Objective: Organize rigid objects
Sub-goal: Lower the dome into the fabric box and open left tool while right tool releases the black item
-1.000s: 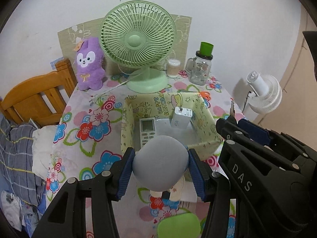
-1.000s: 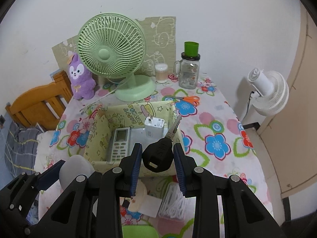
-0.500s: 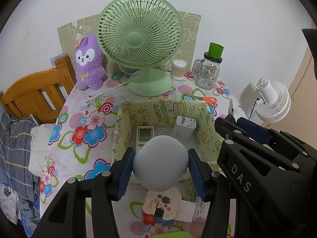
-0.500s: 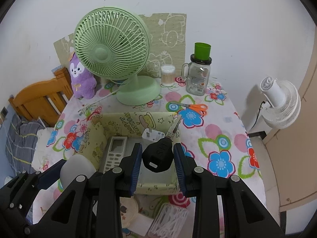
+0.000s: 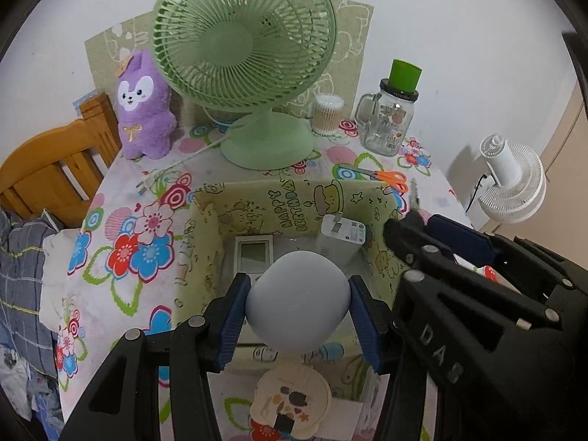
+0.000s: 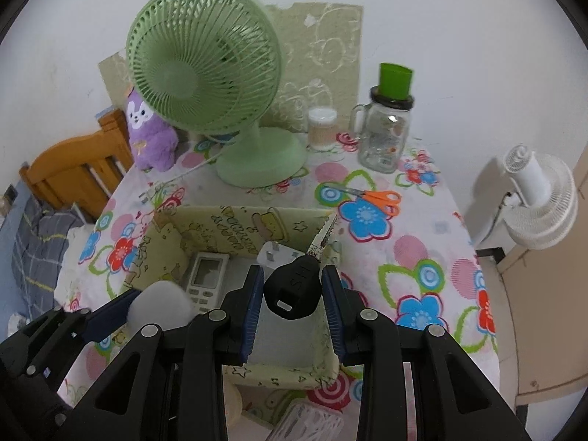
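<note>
Both tongs have carried forward over the box (image 5: pixel 290 202): our left tongs (image 5: pixel 297 310) clamp the grey ball (image 5: pixel 297 301), our right tongs (image 6: pixel 293 290) the black key (image 6: pixel 294 288). We judge release comes next, beside the remote (image 6: pixel 205 279) and charger (image 5: pixel 343 235).

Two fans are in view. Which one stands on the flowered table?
The green fan does; its round base rests on the tablecloth behind the yellow box. The white fan stands off the table's right edge, lower down by the wall.
</note>
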Tool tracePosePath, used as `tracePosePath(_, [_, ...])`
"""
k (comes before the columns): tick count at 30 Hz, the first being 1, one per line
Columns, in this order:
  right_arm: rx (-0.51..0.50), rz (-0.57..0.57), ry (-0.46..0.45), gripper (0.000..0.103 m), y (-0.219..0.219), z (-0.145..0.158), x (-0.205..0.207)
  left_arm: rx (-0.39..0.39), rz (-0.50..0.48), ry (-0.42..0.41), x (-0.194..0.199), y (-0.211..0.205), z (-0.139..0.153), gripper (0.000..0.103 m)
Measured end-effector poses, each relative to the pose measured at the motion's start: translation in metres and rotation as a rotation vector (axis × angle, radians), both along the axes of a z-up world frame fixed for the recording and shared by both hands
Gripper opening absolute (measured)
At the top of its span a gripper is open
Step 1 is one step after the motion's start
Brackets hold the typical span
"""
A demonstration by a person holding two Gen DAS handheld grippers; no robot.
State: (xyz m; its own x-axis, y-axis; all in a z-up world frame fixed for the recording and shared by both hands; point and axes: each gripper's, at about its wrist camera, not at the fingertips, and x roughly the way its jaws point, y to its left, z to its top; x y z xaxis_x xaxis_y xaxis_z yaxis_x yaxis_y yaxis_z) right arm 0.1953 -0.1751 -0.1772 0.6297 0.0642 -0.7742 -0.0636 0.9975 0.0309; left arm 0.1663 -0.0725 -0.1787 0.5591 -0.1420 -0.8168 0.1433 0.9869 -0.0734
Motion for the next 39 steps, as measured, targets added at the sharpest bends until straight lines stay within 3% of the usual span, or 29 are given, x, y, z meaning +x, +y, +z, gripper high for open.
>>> tracePosePath(19, [0.005,-0.022,0.079,0.036,-0.007,-0.030,0.024,-0.019,-0.031,0.092,0.024,-0.010,-0.031,0.056])
tracePosePath(22, [0.007,-0.021,0.083,0.036,-0.008,-0.032,0.026,-0.017,-0.026,0.094,0.025,-0.010,-0.033,0.070])
tracePosePath(26, [0.016,-0.022,0.093,0.037,-0.008,-0.034,0.027,-0.023,-0.031,0.101,0.027,-0.010,-0.034,0.077])
tracePosePath(29, [0.025,-0.008,0.104,0.042,-0.007,-0.035,0.027,-0.027,-0.036,0.102,0.026,-0.010,-0.034,0.082])
tracePosePath(37, [0.033,-0.003,0.102,0.057,-0.003,-0.028,0.022,-0.017,-0.020,0.089,0.021,-0.005,-0.026,0.083])
tracePosePath(39, [0.023,-0.017,0.085,0.074,-0.002,-0.024,0.018,-0.012,-0.018,0.082,0.018,-0.004,-0.023,0.086])
